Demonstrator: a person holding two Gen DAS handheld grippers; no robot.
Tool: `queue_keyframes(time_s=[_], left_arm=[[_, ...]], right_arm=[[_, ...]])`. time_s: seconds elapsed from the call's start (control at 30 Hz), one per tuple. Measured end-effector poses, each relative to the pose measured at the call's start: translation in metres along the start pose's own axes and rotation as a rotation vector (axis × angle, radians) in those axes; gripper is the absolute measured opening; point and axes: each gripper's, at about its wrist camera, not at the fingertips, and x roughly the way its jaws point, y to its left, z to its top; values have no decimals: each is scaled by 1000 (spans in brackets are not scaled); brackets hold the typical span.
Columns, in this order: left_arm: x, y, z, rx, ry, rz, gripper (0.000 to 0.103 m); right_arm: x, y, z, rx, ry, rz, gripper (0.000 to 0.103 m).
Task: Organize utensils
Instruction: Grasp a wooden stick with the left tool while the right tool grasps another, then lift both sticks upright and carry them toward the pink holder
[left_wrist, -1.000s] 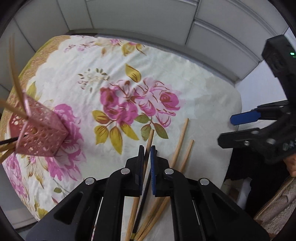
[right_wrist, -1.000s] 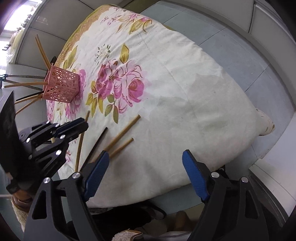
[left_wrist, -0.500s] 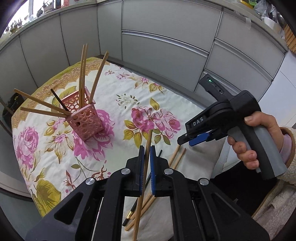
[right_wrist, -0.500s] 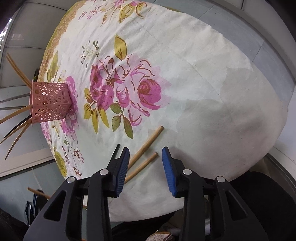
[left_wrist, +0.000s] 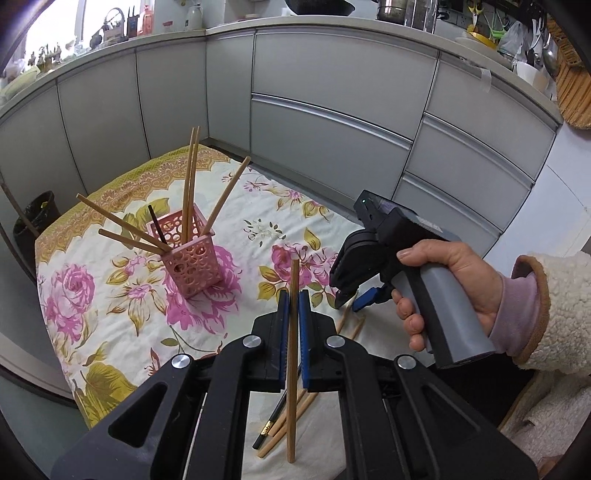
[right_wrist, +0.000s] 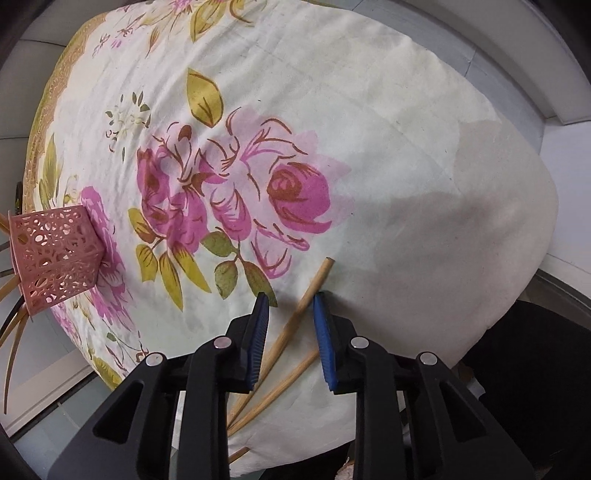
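While our left hand-held gripper (left_wrist: 291, 314) pinches one light, stiff chopstick (left_wrist: 292, 369) mid-shaft, the right hand-held gripper (right_wrist: 290, 317) spreads around another chopstick (right_wrist: 295, 321), well apart from the pink holder (right_wrist: 55, 258).

A home kitchen. Plain grey handle-less cabinet fronts and drawers (left_wrist: 332, 122) curve round from 9 to 3 o'clock under a pale worktop (left_wrist: 229, 27) crowded with bottles, a kettle and steel pots (left_wrist: 402, 11). A woven bamboo tray (left_wrist: 574, 92) hangs at 2 o'clock. A floral tablecloth (left_wrist: 258, 229) covers the table below.
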Motion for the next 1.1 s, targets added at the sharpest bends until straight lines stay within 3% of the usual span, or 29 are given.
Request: queue_keyframes(time_s=[0.13, 0.27, 0.43, 0.73, 1.1], left_arm=[[-6, 4, 0, -14, -20, 5, 5], [-11, 9, -1, -34, -38, 14, 4], [-18, 14, 1, -59, -69, 19, 4], [-36, 16, 4, -80, -129, 12, 4], [-52, 12, 8, -87, -191, 22, 4]], right_arm=[[1, 10, -2, -10, -39, 27, 9], [1, 12, -1, -34, -68, 130, 7], [-9, 19, -10, -117, -166, 207, 7], [-55, 34, -41, -303, -351, 251, 7], [-109, 14, -85, -509, -546, 317, 7]])
